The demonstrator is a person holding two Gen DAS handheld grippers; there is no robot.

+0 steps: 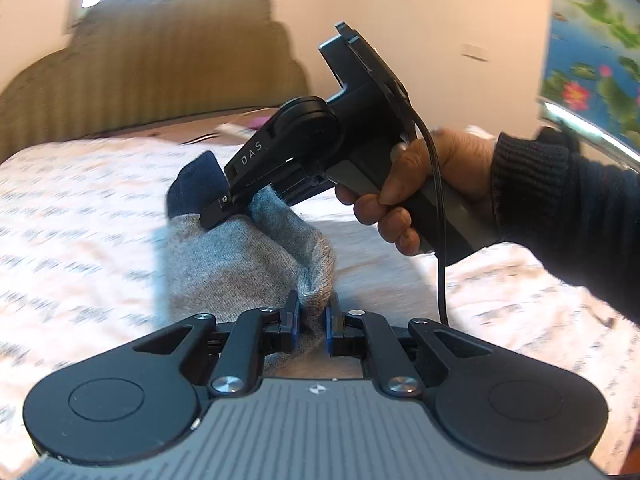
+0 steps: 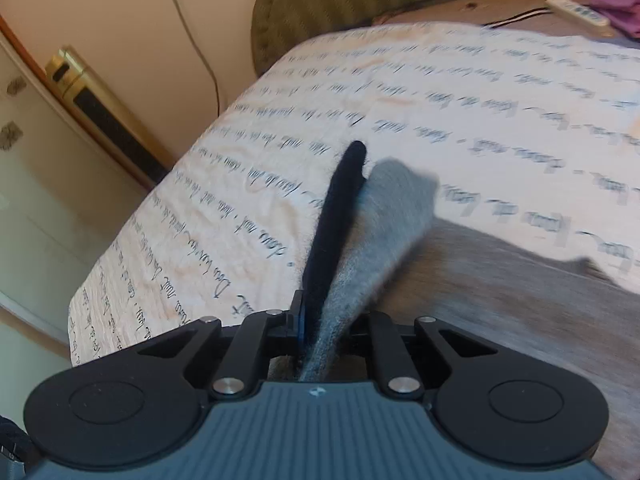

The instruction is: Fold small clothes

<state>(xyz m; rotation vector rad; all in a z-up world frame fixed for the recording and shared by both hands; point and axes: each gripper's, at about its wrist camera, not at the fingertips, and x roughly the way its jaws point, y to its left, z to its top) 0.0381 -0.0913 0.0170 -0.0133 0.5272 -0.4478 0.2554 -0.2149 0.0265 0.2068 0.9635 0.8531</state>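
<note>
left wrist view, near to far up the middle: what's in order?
left tool clamped on grey sock → right tool gripping the sock's navy toe → printed bedspread → ribbed headboard → wall

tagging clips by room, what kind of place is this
Most likely a bedroom in a home. A ribbed olive-green upholstered headboard stands against the wall, a pale bedspread printed with lines of script covers the bed, and a white power strip lies by the headboard.

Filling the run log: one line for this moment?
left gripper: shut on sock | right gripper: shut on sock's dark-tipped end | sock between both over bedspread
</note>
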